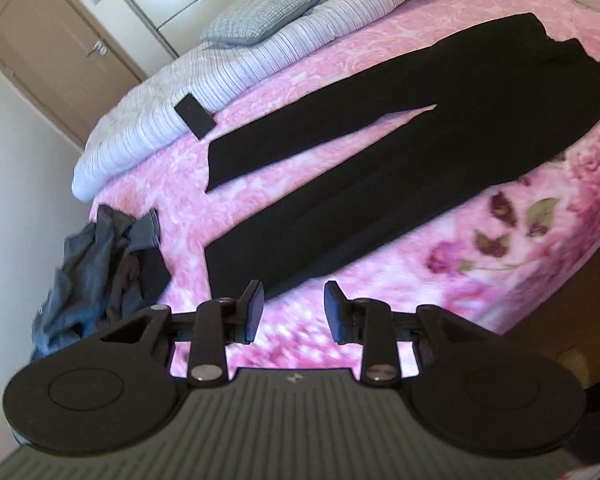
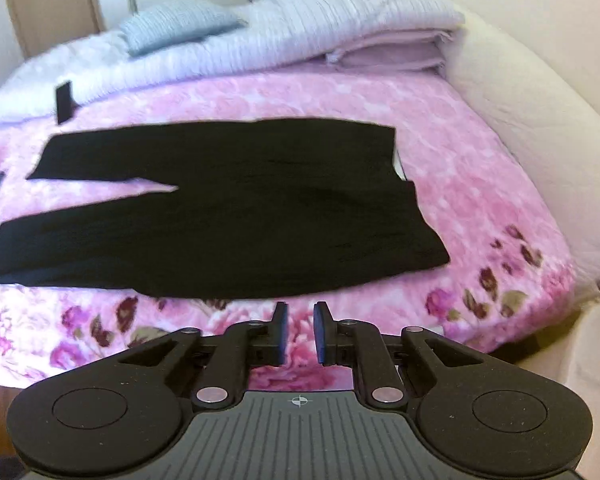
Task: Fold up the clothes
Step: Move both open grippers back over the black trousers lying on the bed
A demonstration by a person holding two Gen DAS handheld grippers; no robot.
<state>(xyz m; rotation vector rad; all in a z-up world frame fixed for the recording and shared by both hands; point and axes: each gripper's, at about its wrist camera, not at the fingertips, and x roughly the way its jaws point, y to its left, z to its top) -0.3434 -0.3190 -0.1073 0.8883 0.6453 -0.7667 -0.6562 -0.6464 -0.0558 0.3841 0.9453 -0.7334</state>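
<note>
Black trousers lie spread flat on the pink floral bedspread, legs apart toward the left, waist to the right. They also show in the right wrist view. My left gripper is open and empty, above the bedspread just short of the near leg's hem. My right gripper is open a little and empty, above the bed's front edge just short of the trousers' near side.
A heap of grey clothes lies at the bed's left edge. A white striped duvet with a grey pillow and a small black object lies along the far side. Folded pink bedding sits far right.
</note>
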